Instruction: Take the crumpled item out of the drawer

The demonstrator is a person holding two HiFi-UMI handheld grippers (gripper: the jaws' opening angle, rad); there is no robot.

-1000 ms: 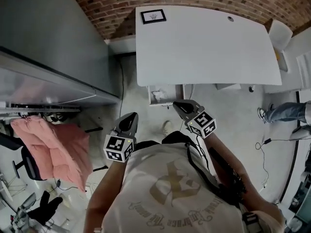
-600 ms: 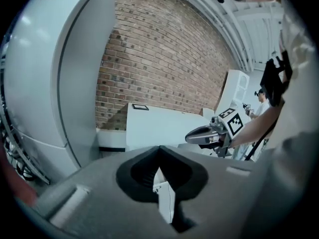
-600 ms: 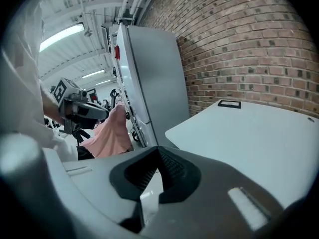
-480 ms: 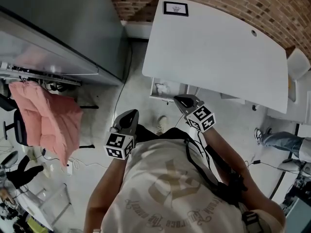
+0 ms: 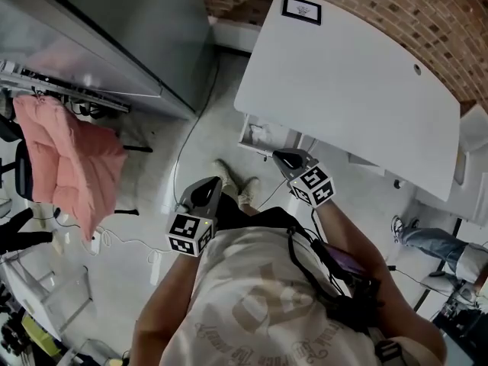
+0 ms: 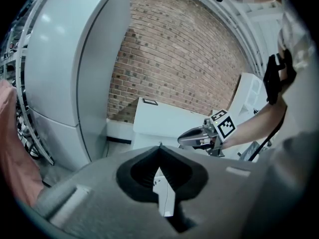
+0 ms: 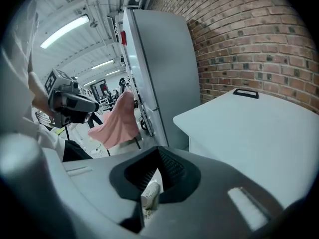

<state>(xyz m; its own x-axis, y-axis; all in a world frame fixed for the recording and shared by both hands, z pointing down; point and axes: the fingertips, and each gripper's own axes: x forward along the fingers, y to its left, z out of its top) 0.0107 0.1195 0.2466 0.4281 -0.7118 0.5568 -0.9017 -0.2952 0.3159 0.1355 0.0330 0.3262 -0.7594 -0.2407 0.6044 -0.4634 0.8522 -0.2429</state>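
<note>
An open white drawer [image 5: 268, 140] hangs under the front edge of the white desk [image 5: 358, 82]. Inside it lies a crumpled white item [image 5: 258, 134]. My right gripper [image 5: 279, 156] is shut and empty, its tip just in front of the drawer. My left gripper [image 5: 213, 182] is lower and further left over the floor, also shut with nothing in it. In the left gripper view the jaws meet at the tip [image 6: 159, 147], and the right gripper [image 6: 195, 136] shows ahead beside the desk [image 6: 159, 121]. The right gripper view shows its jaws closed [image 7: 158, 149] and the left gripper [image 7: 75, 102] at the left.
A tall grey cabinet [image 5: 114, 29] stands left of the desk. A pink jacket [image 5: 69, 155] hangs over a chair at far left. A small framed picture [image 5: 301, 9] lies on the desk's far corner. Cables trail on the floor [image 5: 183, 166]. Another person's leg [image 5: 415, 233] is at the right.
Both grippers have sunk lower and stayed shut. The head view has swung, so the desk and drawer now sit tilted and further right, and my feet have come into sight.
</note>
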